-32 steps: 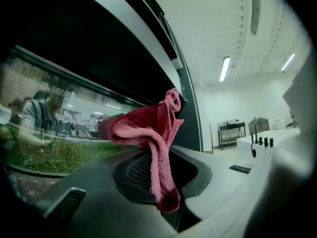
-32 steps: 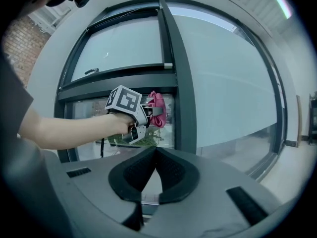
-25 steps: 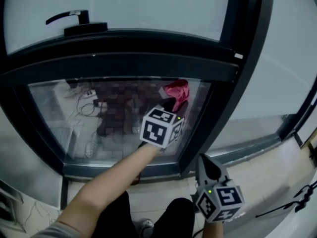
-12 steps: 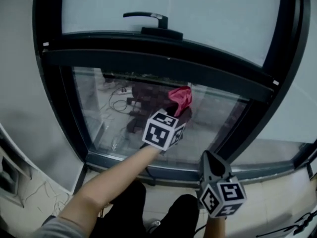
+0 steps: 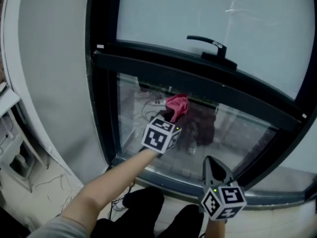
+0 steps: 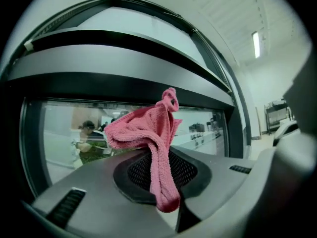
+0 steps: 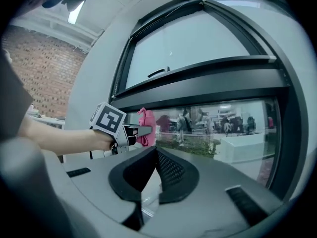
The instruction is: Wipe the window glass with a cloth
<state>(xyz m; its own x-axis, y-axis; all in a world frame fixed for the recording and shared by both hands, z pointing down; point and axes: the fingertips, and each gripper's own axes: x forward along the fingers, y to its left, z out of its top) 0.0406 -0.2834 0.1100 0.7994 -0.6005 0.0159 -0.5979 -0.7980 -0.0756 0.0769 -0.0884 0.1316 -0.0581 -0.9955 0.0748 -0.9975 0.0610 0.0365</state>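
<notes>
Head view: your left gripper (image 5: 173, 115) clamps the cloth (image 5: 177, 104) near the glass (image 5: 237, 130) top.
Right gripper (image 5: 212, 163): closed, empty, below glass.
Progress: most glass likely unwiped.

No words, numbers or brand names can be read anywhere. The white plastic cube (image 5: 160, 135) on the left gripper (image 5: 172, 116) and its twin (image 5: 223, 199) on the right gripper (image 5: 211, 163) bear only black square code patterns, no letters.

Large indoor workroom, on this evidence: bare red brick wall (image 7: 44, 68), long ceiling strip light (image 6: 256, 43), tall black-framed window (image 5: 163, 67), pale floor (image 5: 52, 178).
</notes>
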